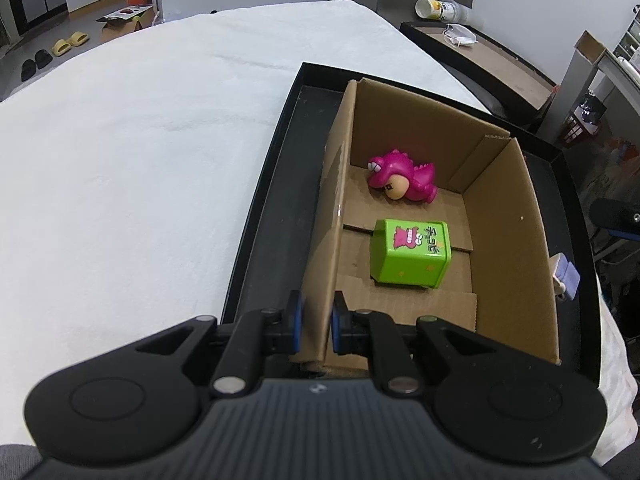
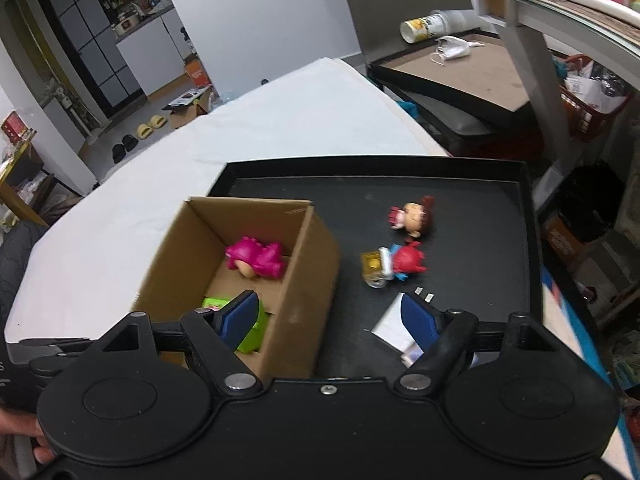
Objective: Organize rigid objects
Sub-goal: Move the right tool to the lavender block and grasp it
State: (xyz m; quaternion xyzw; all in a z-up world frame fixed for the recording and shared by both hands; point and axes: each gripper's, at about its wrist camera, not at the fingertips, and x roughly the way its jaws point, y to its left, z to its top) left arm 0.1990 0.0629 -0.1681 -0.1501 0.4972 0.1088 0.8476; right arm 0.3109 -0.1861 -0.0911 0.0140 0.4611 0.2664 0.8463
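- Your left gripper point(image 1: 317, 322) points steeply down at the near corner of the cardboard box point(image 1: 504, 216), its blue pads clamped on the box's left wall.
- Your right gripper point(image 2: 326, 314) tilts down over the box's right side and the black tray point(image 2: 480, 216); its jaws stand apart with nothing pinched between them.
- Inside the box lie a pink dinosaur toy point(image 1: 402, 178) toward the far end and a green printed block point(image 1: 408, 254) nearer you, close together but not touching.
- Only the right wrist view shows the toys still on the tray floor: a brown-haired figure point(image 2: 412, 216) and, nearer, a red-and-gold figure point(image 2: 394, 266), both to the right of the box and well apart from it. A white card point(image 2: 390, 326) lies by the right pad.
- The left wrist view shows only a small white-and-blue piece point(image 1: 566, 276) in the strip of tray right of the box.
- The tray sits on a white cloth surface point(image 1: 140, 160).
- Beyond it, a dark side table point(image 2: 460, 76) holds a tipped cup point(image 2: 426, 26); slippers point(image 1: 70, 42) lie on the floor by a glass-paned door point(image 2: 92, 52).
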